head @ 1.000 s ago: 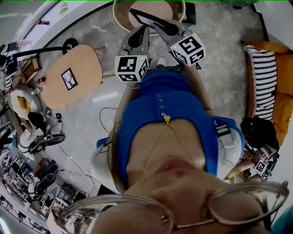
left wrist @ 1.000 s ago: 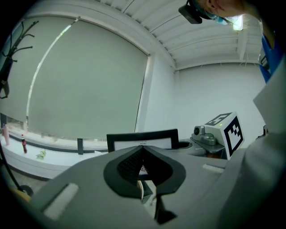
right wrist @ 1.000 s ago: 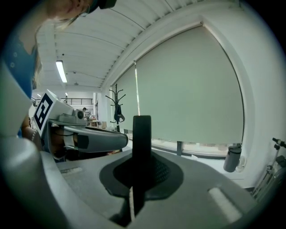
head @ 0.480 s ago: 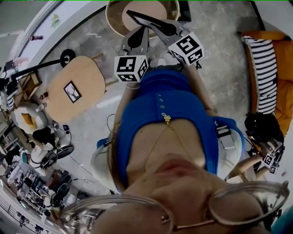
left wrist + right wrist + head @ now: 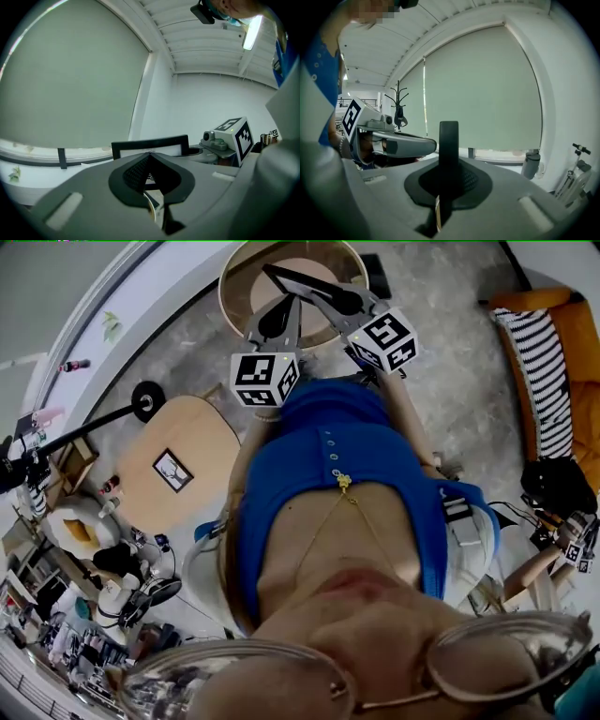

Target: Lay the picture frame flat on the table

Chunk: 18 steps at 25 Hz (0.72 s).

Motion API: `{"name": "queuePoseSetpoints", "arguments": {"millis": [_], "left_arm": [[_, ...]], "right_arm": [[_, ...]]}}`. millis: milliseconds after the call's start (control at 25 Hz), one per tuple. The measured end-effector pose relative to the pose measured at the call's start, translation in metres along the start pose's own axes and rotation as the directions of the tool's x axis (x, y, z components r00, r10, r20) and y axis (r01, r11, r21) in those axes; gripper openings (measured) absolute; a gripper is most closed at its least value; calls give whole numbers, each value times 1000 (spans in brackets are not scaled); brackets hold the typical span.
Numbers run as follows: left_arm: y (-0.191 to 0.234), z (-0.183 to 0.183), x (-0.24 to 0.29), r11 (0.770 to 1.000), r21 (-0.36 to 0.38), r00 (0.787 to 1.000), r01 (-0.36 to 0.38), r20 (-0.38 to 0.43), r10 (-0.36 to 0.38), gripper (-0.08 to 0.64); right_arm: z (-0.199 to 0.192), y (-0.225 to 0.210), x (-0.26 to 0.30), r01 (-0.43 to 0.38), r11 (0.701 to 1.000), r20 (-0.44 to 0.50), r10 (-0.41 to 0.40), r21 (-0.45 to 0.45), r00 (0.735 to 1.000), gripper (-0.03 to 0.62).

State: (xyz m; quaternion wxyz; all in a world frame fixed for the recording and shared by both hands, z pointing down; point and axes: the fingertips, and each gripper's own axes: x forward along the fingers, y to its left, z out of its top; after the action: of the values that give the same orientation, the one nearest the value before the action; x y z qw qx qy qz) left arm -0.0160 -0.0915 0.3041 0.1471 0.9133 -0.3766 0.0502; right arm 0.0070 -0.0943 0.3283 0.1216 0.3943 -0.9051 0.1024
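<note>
A black picture frame (image 5: 309,285) with a white mat is held up in front of the person's body, over a round wooden table (image 5: 234,277). My left gripper (image 5: 284,317) is shut on the picture frame (image 5: 150,143), whose face rises just behind the jaws. My right gripper (image 5: 343,300) is shut on the same picture frame (image 5: 449,140), seen edge-on as a black upright bar between the jaws. A second small framed picture (image 5: 172,471) lies flat on an oval wooden table (image 5: 202,432) to the left.
A black floor lamp (image 5: 103,418) reaches over the oval table. An orange sofa with a striped cushion (image 5: 544,371) stands at the right. Shelves, cables and cluttered equipment (image 5: 103,596) fill the lower left. The person's blue top (image 5: 337,484) hides the floor below.
The head view has swung: the oval table with its small picture has slid down and right, and the round table shows more fully. Both grippers keep hold of the frame.
</note>
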Motion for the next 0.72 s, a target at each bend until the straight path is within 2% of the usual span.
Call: {"name": "queuePoseSetpoints", "arguments": {"millis": [280,400,720], "left_arm": [[50,-15,2,999,11,999,37,-27,-36,0],[70,-13,3,998,-6,998,59,-38,-59,0],[62,-28,23,989,-23,984,144,-103,-146,0]], "right_arm": [[-9,6,55,-3,1000,-2,3,9,1000,5],[-5,8,76,4,1000,-16,-3,20,1000,5],[-17,-13,71,69,997,-78,-68,19,995,5]]}}
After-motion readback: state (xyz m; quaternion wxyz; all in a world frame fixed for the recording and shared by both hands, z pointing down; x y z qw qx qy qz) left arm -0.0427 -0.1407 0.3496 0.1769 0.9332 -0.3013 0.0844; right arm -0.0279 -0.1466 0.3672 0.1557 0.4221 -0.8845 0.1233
